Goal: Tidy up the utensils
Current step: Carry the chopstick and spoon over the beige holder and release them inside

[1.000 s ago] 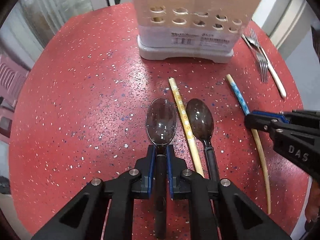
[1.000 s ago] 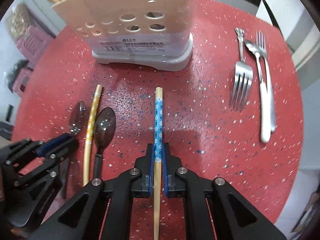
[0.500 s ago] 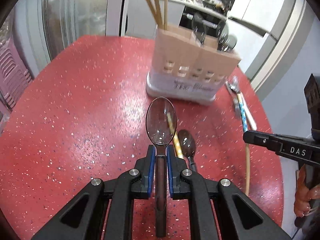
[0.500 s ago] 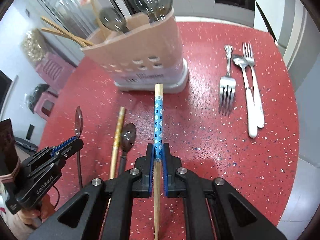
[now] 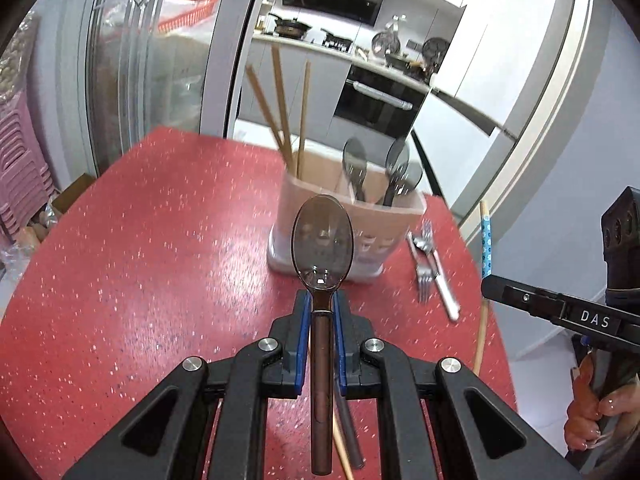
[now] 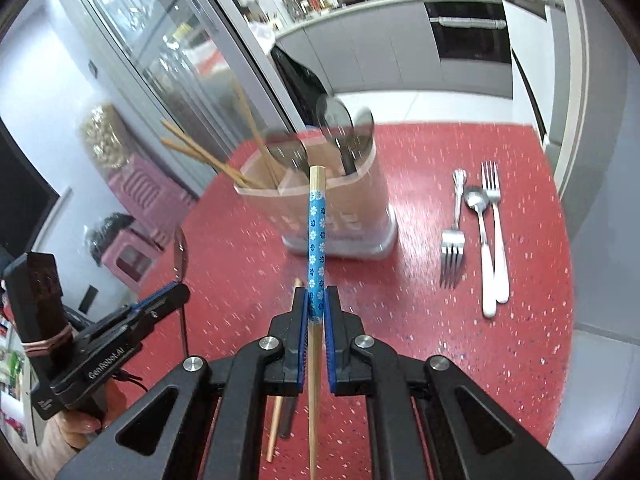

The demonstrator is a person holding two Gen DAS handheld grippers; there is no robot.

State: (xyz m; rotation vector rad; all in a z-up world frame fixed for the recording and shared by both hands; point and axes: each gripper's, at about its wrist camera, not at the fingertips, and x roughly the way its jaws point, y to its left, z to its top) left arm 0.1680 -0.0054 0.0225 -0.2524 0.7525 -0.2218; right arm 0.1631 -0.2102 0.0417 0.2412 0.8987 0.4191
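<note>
L gripper (image 5: 321, 312) jaws clamp brown spoon (image 5: 322, 240), R gripper (image 6: 315, 312) jaws pinch blue-banded chopstick (image 6: 316, 240), both lifted above desk (image 6: 520, 360) near holder (image 6: 320, 208); risk: thin chopstick pivots/slips, or tip hits divider, wrong slot.

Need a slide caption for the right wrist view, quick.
Right gripper holds a blue-flowered chopstick aimed at the utensil holder on the red table.

Bright, even light; motion blur; fisheye-warped edges.

Home kitchen: oven (image 5: 376, 100), stovetop pans (image 5: 288, 28).
</note>
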